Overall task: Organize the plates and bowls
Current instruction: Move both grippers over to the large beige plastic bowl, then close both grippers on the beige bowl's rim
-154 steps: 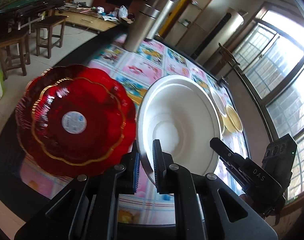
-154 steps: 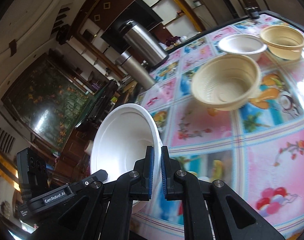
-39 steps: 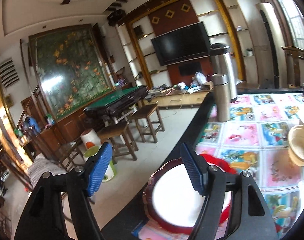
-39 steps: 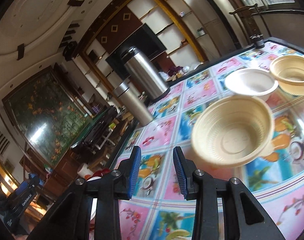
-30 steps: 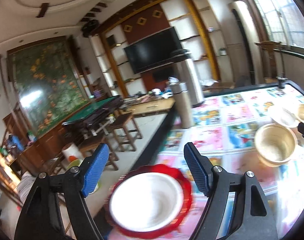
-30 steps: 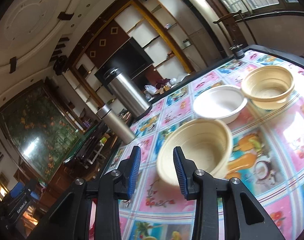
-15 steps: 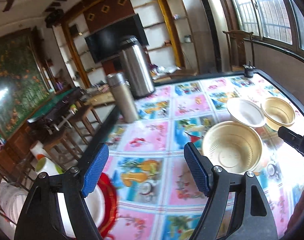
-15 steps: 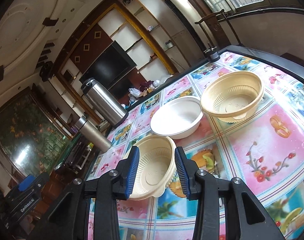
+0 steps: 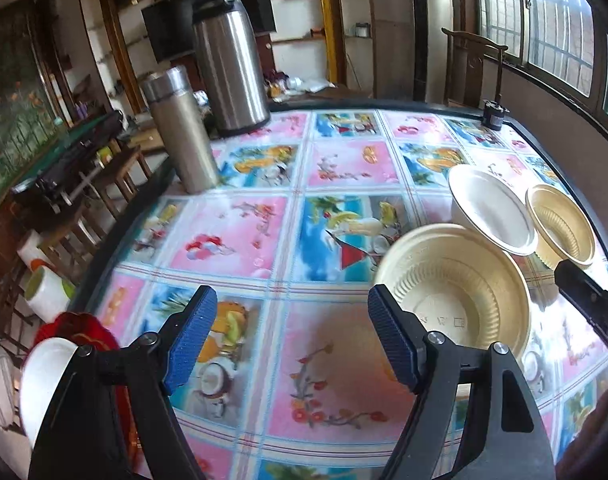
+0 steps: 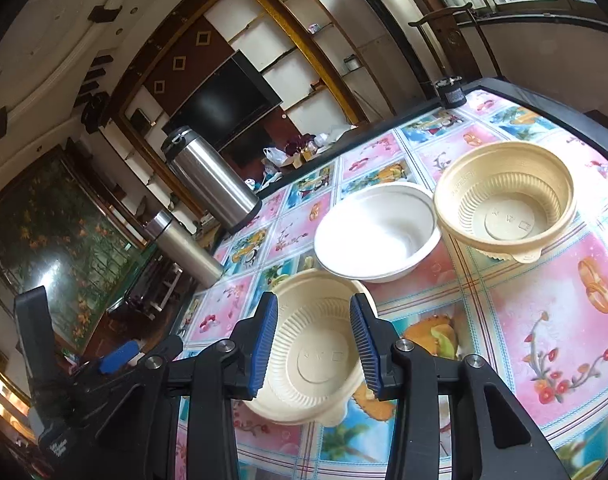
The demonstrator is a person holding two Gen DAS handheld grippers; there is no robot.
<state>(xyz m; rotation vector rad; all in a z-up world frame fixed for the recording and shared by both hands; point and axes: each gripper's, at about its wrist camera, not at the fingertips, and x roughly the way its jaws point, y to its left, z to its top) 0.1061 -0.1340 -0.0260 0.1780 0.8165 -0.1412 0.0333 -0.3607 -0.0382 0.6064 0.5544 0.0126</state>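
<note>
Hovering my right gripper (image 10: 314, 346) over the nearest beige bowl (image 10: 318, 354), I have its fingers partly spread and empty, the bowl lying straight ahead and below between them on the counter (image 10: 544, 320). My left gripper (image 9: 292, 336) is spread wide, holding nothing, with that same bowl off to its right, so the right one is nearer. Beyond sit a white bowl (image 10: 378, 232) and a second beige bowl (image 10: 504, 204), close together. Half a second ago the right gripper was farther back; five seconds ago both pinched the white plate (image 9: 44, 376), which now rests on the red plate (image 9: 80, 328).
</note>
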